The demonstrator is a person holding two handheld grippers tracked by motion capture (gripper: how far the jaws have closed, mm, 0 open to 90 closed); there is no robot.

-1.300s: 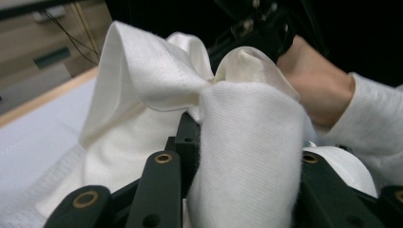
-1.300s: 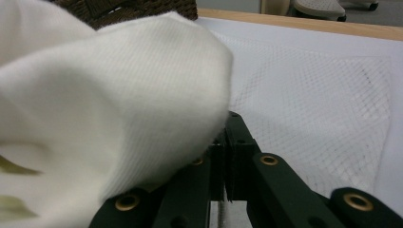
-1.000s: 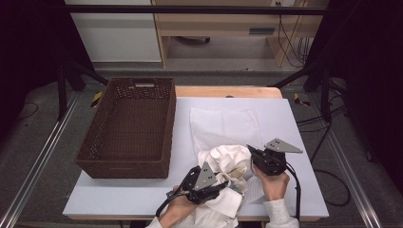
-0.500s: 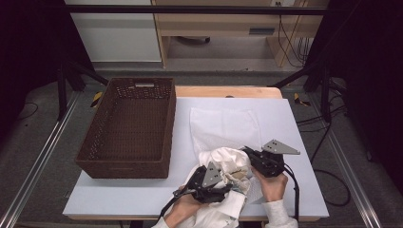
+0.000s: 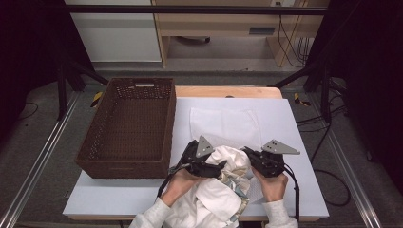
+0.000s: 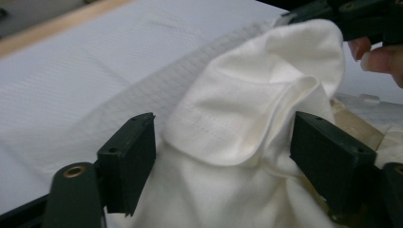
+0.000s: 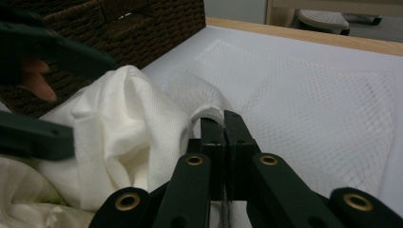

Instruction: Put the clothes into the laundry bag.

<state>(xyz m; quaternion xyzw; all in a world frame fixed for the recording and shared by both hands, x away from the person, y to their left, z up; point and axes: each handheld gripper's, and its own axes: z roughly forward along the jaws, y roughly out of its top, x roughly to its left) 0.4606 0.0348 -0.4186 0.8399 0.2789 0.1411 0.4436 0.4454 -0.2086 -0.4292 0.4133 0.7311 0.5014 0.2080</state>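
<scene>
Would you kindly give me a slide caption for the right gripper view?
Right tongs shut on mesh bag's edge beside white cloth.

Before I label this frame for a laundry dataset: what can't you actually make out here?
- What kind of garment the white garment is: bunched up, its near part cut off by the high view's bottom edge.
- The patterned patch in its folds: too small to read.
- How the mesh bag opens: the garment covers its near end.
- The basket floor: too dark to check.
- Whether the left gripper, jaws apart around a fold, touches it.
</scene>
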